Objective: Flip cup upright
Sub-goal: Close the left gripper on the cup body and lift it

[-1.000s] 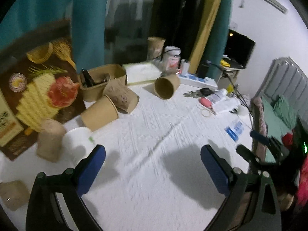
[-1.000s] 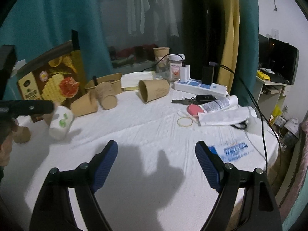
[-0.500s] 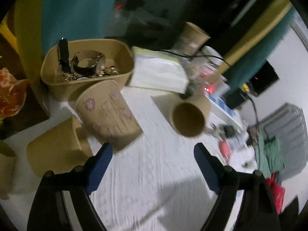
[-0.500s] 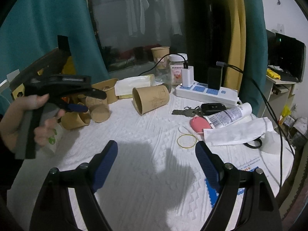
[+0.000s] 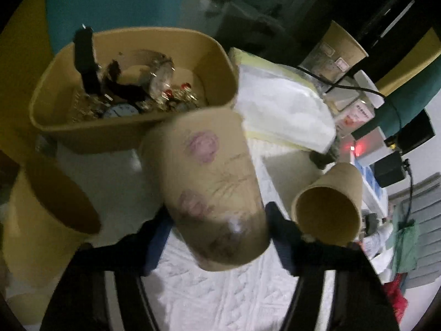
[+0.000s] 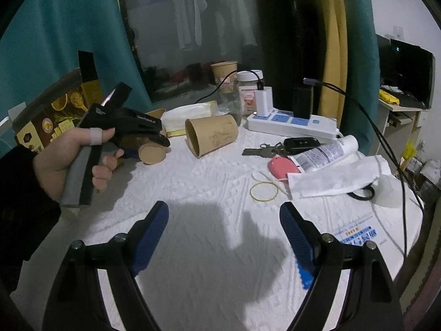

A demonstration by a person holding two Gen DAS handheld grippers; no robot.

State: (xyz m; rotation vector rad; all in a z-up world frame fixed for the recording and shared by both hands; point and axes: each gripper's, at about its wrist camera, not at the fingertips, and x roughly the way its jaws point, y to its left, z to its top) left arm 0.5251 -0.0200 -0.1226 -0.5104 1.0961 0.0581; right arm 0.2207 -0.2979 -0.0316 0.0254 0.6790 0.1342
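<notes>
A brown paper cup with pink flower prints (image 5: pixel 209 182) lies on its side on the white tablecloth, mouth toward me. My left gripper (image 5: pixel 217 220) has its two fingers on either side of the cup near its mouth and is shut on it. In the right wrist view the same cup (image 6: pixel 151 153) shows under the left gripper (image 6: pixel 146 140), held by a hand. A second brown cup (image 5: pixel 330 207) lies on its side to the right, also seen in the right wrist view (image 6: pixel 210 135). My right gripper (image 6: pixel 223 231) is open and empty above the cloth.
A tan tub of watches and trinkets (image 5: pixel 132 88) stands behind the cup. Another cup (image 5: pixel 46 220) lies at the left. A tissue pack (image 5: pixel 281 107), power strip (image 6: pixel 292 125), keys (image 6: pixel 278 147), tube (image 6: pixel 328 151), rubber band (image 6: pixel 264 191) and upright cup (image 6: pixel 224 75) are around.
My left gripper has moved forward to the flowered cup and closed its fingers around it. My right gripper has stayed open in about the same place.
</notes>
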